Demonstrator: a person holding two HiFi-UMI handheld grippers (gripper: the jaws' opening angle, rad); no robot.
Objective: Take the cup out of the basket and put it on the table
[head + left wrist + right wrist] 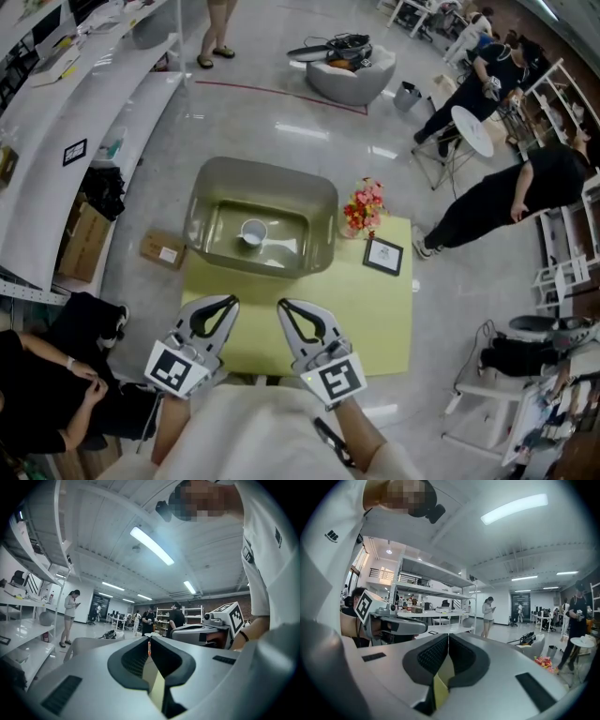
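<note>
We are holding the left claw (225, 302) and right claw (285, 305), both clenched and empty, by the worktop (375, 319)'s near edge. The cup (253, 232) is sitting inside the basket (202, 202), straight ahead between them, about equally near to each.

Lab (maybe workshop), shelving racks (433, 576), strip lights (151, 545)

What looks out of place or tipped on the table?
Nothing stands out. The white cup appears upright inside the translucent grey plastic basket; the pink flower bunch and the black-framed picture sit neatly beside it on the yellow-green table.
</note>
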